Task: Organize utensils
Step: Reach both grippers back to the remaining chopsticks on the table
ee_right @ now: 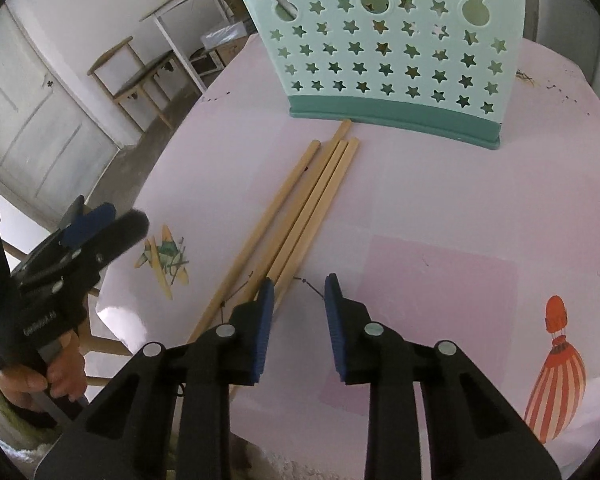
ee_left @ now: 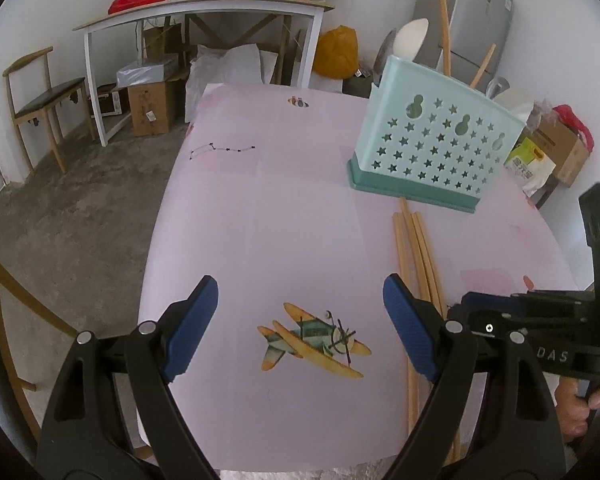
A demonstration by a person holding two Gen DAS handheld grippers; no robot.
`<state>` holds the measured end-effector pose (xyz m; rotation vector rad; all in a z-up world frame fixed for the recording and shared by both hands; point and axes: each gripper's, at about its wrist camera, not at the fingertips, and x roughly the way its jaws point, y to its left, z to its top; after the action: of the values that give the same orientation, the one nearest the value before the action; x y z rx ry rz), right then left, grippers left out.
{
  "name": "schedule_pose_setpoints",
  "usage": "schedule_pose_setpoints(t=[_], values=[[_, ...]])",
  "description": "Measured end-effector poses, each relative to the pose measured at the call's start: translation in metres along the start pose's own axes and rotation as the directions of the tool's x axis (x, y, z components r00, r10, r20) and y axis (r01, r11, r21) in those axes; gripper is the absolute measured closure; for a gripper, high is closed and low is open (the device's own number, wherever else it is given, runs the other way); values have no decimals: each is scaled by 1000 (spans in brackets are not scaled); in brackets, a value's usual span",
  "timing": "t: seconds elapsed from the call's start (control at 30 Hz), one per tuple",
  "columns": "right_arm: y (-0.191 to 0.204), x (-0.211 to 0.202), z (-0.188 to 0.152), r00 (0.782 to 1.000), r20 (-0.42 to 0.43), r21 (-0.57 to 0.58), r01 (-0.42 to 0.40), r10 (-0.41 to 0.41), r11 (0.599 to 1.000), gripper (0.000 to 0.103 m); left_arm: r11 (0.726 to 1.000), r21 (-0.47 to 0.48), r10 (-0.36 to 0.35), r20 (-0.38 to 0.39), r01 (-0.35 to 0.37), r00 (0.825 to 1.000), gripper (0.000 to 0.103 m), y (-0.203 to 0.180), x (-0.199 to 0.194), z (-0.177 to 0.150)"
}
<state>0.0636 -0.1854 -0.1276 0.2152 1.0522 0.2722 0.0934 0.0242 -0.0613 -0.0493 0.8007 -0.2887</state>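
right wrist view: right gripper jaws narrowly parted, nothing between pads, left pad just beside chopsticks. chopsticks lie loose on pink table, far tips at base of green utensil holder near table's far edge. left gripper jaws wide apart, empty, over airplane print near table's near edge.

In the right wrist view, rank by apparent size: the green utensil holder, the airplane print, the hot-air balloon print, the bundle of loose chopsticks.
1. Green utensil holder, largest.
2. Loose chopsticks, longest but thin.
3. Hot-air balloon print; it sits nearer the camera, so this place is unsure.
4. Airplane print, smallest.
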Motion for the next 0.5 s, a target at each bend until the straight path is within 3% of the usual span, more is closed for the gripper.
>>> schedule_pose_setpoints(t=[0.37,0.5], values=[[9,4,10,1000,12,-31,22,-22,999,90,999,41,-25,-30,26,999,22,-9,5,-3],[8,7,17,1000,8,-5,-9,9,1000,91,998,61,-29,-33,31,999,22,-12,5,-4]])
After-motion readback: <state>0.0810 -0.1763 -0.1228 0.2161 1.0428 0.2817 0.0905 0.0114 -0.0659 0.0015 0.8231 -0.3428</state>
